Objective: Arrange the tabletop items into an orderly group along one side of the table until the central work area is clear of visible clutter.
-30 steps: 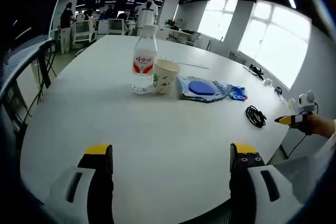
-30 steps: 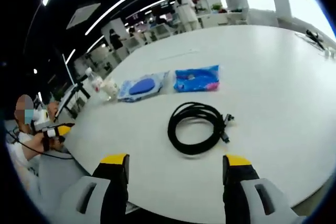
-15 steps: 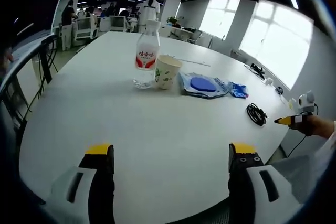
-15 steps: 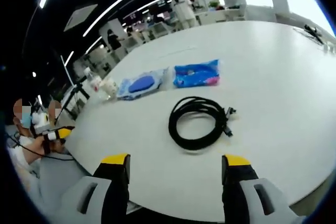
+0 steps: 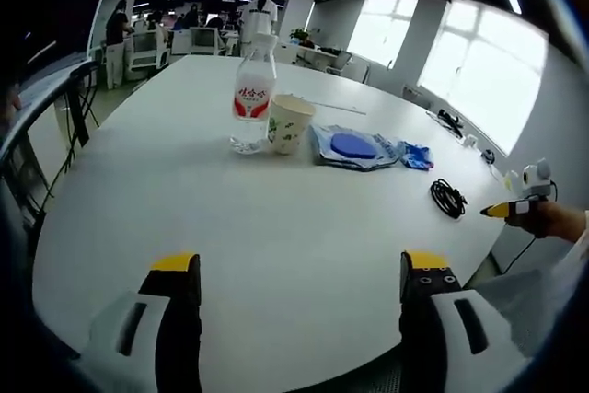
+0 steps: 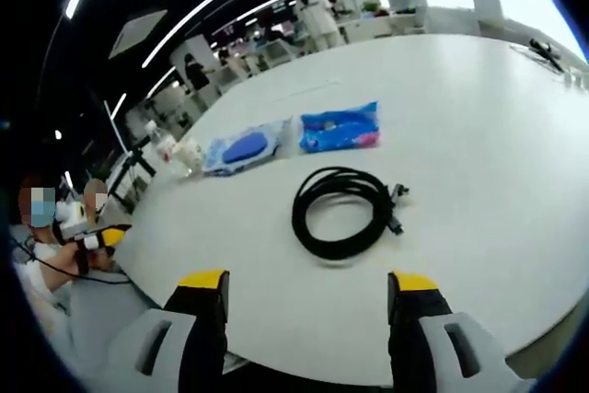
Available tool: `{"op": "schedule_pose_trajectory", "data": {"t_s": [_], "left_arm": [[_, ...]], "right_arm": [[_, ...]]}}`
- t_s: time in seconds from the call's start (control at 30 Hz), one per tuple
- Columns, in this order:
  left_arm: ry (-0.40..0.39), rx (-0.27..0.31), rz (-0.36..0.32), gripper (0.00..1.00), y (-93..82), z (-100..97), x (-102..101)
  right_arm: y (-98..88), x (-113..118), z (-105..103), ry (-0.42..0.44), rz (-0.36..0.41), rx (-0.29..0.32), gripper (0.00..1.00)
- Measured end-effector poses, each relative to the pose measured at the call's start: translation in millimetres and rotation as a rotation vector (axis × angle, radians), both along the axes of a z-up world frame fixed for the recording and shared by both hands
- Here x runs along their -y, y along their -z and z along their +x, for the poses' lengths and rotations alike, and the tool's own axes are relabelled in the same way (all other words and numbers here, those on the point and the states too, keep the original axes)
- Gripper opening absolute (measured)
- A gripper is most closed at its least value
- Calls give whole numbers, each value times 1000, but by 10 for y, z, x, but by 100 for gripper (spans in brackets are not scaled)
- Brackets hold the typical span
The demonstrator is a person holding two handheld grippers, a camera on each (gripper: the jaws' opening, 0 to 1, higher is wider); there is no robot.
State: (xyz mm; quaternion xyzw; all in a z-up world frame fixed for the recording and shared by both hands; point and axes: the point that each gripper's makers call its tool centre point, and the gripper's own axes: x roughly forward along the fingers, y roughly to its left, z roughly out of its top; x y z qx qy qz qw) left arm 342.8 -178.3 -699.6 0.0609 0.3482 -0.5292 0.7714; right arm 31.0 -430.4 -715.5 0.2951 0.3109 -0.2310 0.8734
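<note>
In the left gripper view, the left gripper (image 5: 300, 275) rises from the bottom edge with its two yellow-tipped jaws spread wide and nothing between them, hovering over bare surface near the edge of the large white oval table (image 5: 184, 209). Beyond it, in the upper centre of the frame, a clear plastic water bottle with a red label (image 5: 252, 97) stands upright, and a pale paper cup with a green print (image 5: 290, 123) stands just beside it on the right. Further right lies a clear plastic pouch holding a round blue pad (image 5: 353, 147), then a small blue printed packet (image 5: 417, 157) — and, nearer the right edge, a coiled black cable (image 5: 448, 199). In the right gripper view, the right gripper (image 6: 309, 284) also comes up from the bottom with jaws parted and empty, above the table's near edge, the black cable (image 6: 344, 212) lying flat in a loose coil just ahead of it at mid-frame. Above the coil, the blue packet (image 6: 340, 128) and the pouch with the blue pad (image 6: 244, 149) lie side by side; the bottle (image 6: 168, 149) and cup (image 6: 192, 154) are small at the left, close together. At the far left edge, a person's hand holds the other gripper's yellow tip (image 6: 110, 236) — its jaws too small to judge here.
</note>
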Motion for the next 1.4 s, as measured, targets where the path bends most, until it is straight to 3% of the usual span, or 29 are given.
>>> {"op": "schedule_pose_trajectory", "data": {"t_s": [1.4], "left_arm": [[0,-12,11,90,49,-7,-21]], "right_arm": [[10,46,85,-22,-3,-9,70]]}}
